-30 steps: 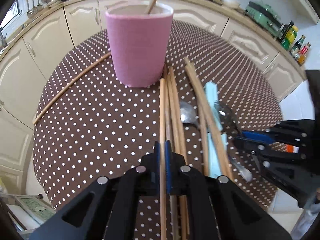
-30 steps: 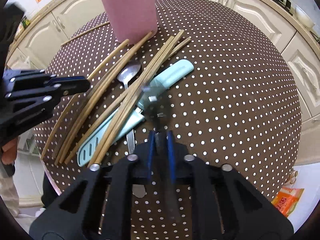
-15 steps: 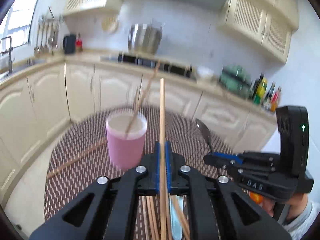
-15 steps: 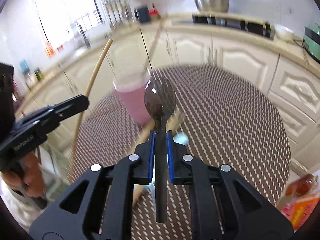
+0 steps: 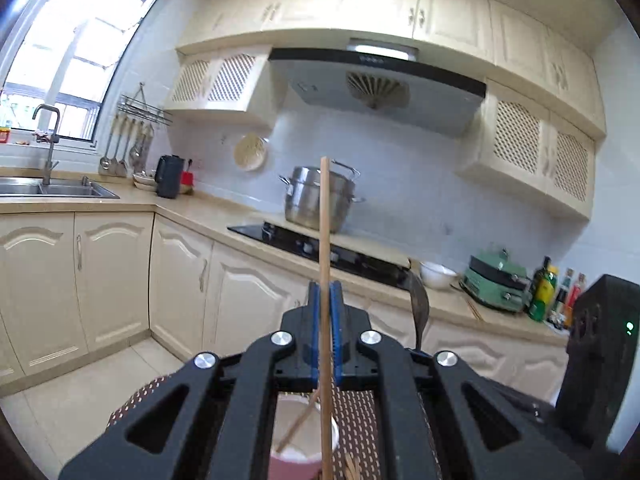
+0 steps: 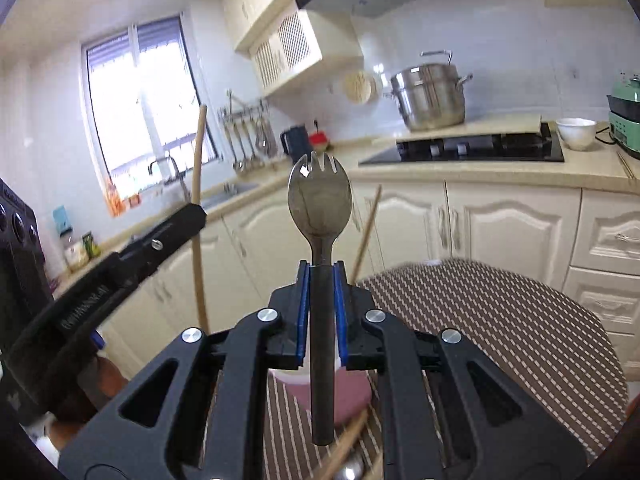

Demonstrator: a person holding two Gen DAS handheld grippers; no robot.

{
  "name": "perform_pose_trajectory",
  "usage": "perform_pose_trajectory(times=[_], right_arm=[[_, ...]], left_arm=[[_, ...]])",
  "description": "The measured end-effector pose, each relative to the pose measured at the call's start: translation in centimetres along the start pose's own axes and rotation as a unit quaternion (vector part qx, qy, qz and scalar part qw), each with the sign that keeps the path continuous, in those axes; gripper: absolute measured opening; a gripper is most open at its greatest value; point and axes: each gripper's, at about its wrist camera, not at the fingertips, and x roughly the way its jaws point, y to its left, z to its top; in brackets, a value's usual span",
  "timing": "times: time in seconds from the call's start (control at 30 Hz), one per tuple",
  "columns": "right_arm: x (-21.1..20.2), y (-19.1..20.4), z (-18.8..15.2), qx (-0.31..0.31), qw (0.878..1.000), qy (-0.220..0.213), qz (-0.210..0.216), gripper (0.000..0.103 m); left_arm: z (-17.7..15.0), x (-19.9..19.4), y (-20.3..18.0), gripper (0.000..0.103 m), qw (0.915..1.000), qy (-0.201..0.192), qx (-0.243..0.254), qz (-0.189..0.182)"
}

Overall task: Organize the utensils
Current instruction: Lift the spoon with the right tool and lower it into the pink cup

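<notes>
Above the pink cup (image 5: pixel 304 456) on the dotted tablecloth (image 6: pixel 500 320), the left gripper (image 5: pixel 325 300) is clamped tight on a wooden chopstick (image 5: pixel 325 240) held upright, while the right gripper (image 6: pixel 322 276) is pinched narrow on the handle of a metal spork (image 6: pixel 320 200), tines up. Both grippers point nearly level toward the kitchen cabinets beyond the cup, which already holds one leaning chopstick (image 5: pixel 298 424); more chopsticks (image 6: pixel 344 444) lie beside its base.

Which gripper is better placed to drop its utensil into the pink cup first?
Left, probably. The left gripper holds its chopstick upright directly above the pink cup; the right gripper's spork sits short of it.
</notes>
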Motion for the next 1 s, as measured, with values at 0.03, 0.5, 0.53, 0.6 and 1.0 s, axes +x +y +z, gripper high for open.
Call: perform_pose_trajectory(times=[0.03, 0.5, 0.53, 0.6, 1.0], right_arm=[[0.5, 0.2, 0.1, 0.001, 1.0, -0.009, -0.001, 0.012], [4.7, -0.3, -1.2, 0.033, 0.997, -0.064, -0.013, 0.012], [4.9, -0.3, -1.3, 0.034, 0.997, -0.063, -0.013, 0.012], [5.5, -0.2, -1.7, 0.033, 0.998, -0.06, -0.012, 0.012], [5.4, 0.8, -3.2, 0.009, 0.999, -0.051, -0.009, 0.012]], left_arm=[[0.0, 0.4, 0.1, 0.005, 1.0, -0.007, -0.004, -0.001], [-2.4, 5.5, 2.3, 0.005, 0.9984, -0.046, -0.014, 0.03], [-2.5, 5.6, 2.8, 0.005, 0.9984, -0.044, -0.021, 0.03], [-3.1, 5.9, 3.5, 0.005, 0.9986, -0.035, -0.025, 0.032], [-4.5, 5.1, 5.0, 0.034, 0.9991, -0.005, -0.034, 0.026]])
